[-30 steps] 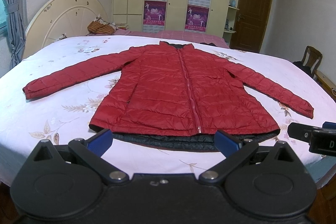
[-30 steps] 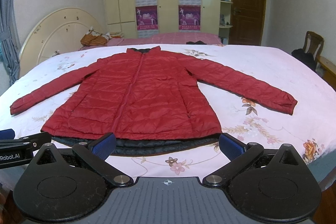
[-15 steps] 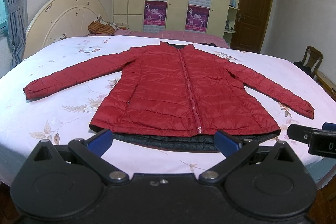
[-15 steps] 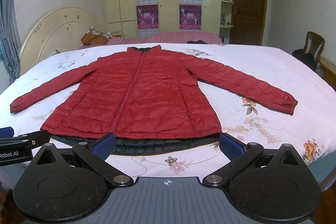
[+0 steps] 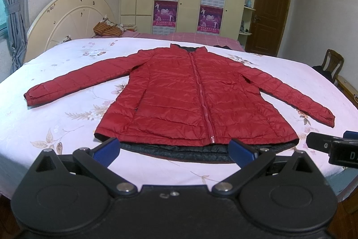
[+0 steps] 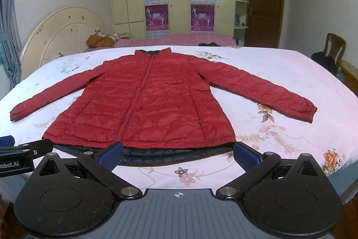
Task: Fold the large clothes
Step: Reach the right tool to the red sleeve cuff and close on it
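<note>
Almost nothing has shifted over the last second: your left gripper [image 5: 173, 150] and right gripper [image 6: 179, 155] hover wide open at the hem of the red puffer jacket [image 5: 190, 100], spread flat on the bed [image 5: 56, 118]; folding hasn't begun.

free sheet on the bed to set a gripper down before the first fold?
Bare floral sheet flanks the red down jacket: beyond each cuff, between sleeves and body, and a strip before the hem. The spread jacket fills the middle. Left gripper and right gripper are open.
</note>
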Motion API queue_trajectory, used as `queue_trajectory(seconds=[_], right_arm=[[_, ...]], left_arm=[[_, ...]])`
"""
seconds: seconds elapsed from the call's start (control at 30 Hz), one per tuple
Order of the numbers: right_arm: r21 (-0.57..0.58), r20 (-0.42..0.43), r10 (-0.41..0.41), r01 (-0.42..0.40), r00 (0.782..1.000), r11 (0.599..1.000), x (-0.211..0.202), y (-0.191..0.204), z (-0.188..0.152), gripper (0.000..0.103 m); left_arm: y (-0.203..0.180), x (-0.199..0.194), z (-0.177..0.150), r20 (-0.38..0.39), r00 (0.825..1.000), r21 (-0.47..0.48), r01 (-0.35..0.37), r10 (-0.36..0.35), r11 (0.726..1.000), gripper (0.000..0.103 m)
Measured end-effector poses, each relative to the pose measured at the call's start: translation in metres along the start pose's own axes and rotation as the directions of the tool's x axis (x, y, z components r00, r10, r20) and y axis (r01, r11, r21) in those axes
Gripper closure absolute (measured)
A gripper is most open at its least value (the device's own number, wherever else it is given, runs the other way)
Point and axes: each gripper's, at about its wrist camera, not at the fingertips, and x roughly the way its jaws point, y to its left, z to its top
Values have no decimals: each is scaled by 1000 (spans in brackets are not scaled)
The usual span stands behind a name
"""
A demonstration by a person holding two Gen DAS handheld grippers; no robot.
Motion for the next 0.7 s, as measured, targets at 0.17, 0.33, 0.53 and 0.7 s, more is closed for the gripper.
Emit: queue_trajectory(seconds=[0.17,0.33,0.53,0.7], right_arm=[[-8,-3,-5,5,1000,1000,13,0,6,0],[-3,5,-29,29,1000,1000,33,-3,22,0],[14,3,-61,61,998,998,70,-6,47,0],[37,-5,-89,89,996,995,104,-10,68,0]], left_arm=[[0,9,7,14,1000,9,-10,10,1000,0],[0,31,25,28,1000,5,-5,5,1000,0],[0,69,52,34,999,14,11,-11,1000,0],[2,108,74,23,999,30,30,-31,999,0]])
